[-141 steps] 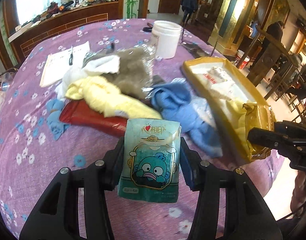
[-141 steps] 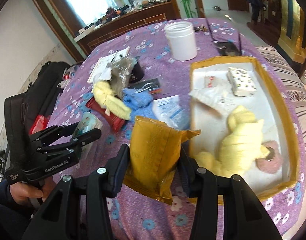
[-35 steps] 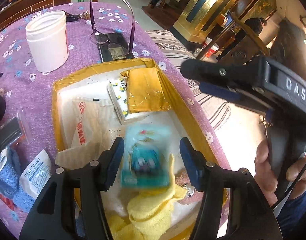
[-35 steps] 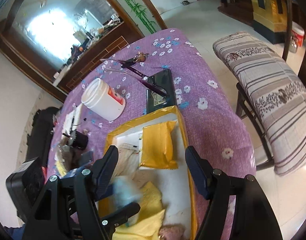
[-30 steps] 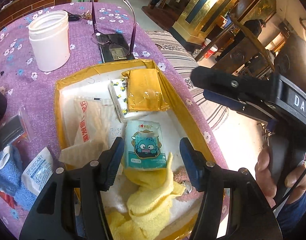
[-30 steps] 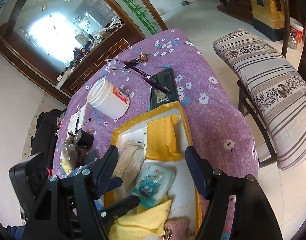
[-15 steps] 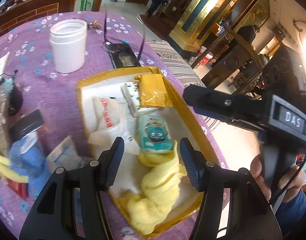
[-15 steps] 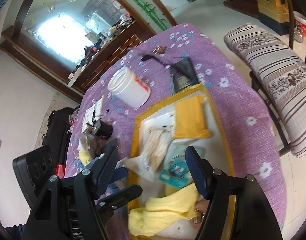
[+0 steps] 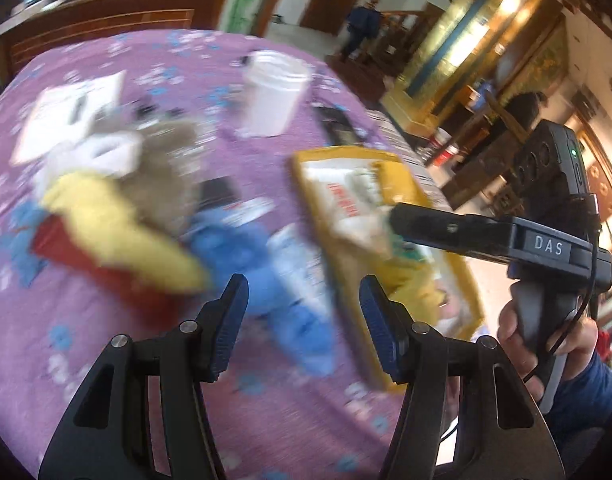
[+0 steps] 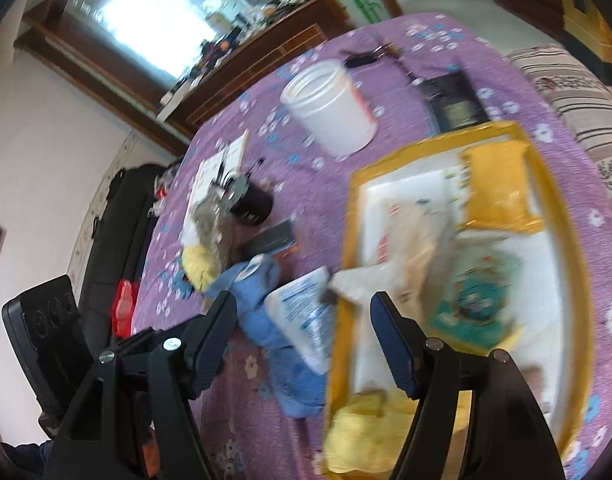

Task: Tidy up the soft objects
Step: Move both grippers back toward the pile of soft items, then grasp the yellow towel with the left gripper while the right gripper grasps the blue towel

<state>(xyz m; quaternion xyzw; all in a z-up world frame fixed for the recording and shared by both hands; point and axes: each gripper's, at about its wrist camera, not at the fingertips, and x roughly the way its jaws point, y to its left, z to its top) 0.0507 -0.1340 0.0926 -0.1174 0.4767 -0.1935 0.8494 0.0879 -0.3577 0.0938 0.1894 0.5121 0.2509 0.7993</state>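
Partway done: tray part-filled, soft items still out on the table.

Both views blurred. Left gripper (image 9: 304, 312) and right gripper (image 10: 304, 344) both wide apart, nothing held. Tray (image 10: 561, 216) holds yellow pouch (image 10: 499, 184), teal pack (image 10: 475, 300), paper bag (image 10: 405, 240), yellow cloth (image 10: 365, 436). Left on table: blue cloth (image 9: 246, 256), white packet (image 9: 300, 272), yellow towel (image 9: 118, 224), grey cloth (image 9: 166, 160). Judged roughly half sorted.
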